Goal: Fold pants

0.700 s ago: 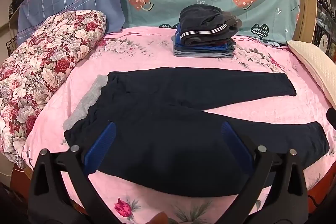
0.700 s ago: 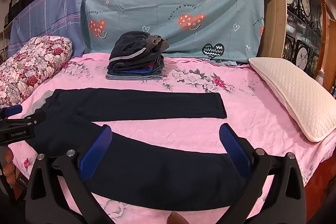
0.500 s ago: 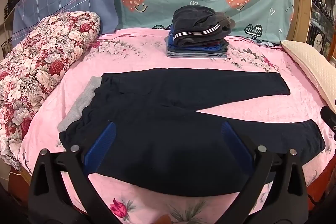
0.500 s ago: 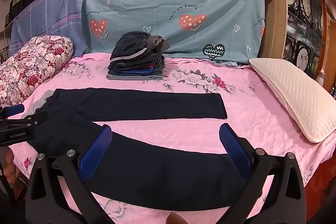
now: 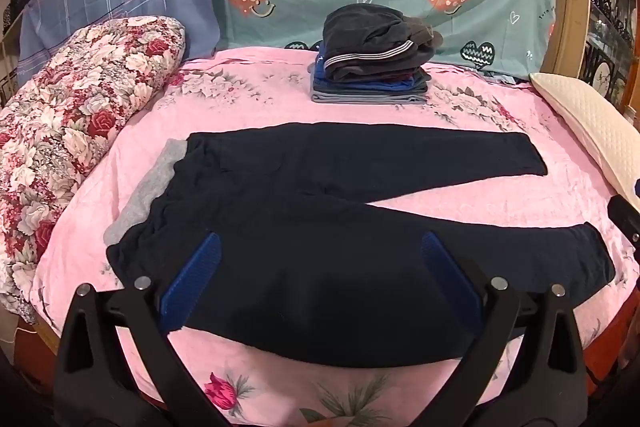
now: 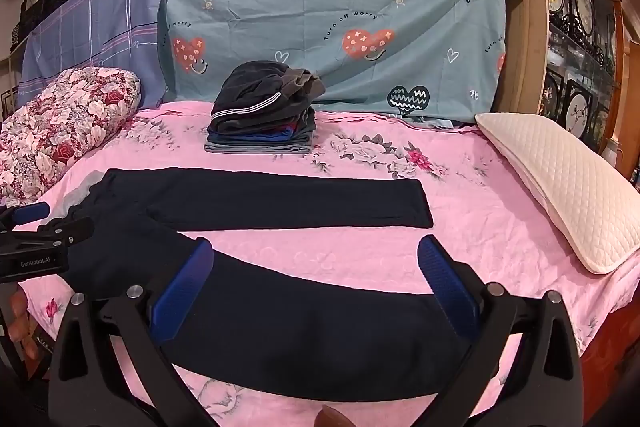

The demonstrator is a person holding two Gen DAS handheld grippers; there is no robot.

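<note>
Dark navy pants lie flat on the pink floral bed, waist with a grey band at the left, both legs spread toward the right. My left gripper is open and empty, hovering above the near leg by the waist. My right gripper is open and empty above the lower part of the near leg. The far leg lies straight behind it. The left gripper also shows at the left edge of the right wrist view.
A stack of folded clothes sits at the back of the bed. A rolled floral quilt lies on the left, a cream pillow on the right. Teal and blue sheets cover the headboard. The bed's front edge is just below the grippers.
Both grippers have shifted slightly, with the left view drifting a little so the pants sit lower left. The pants have not moved. Both stay open.
</note>
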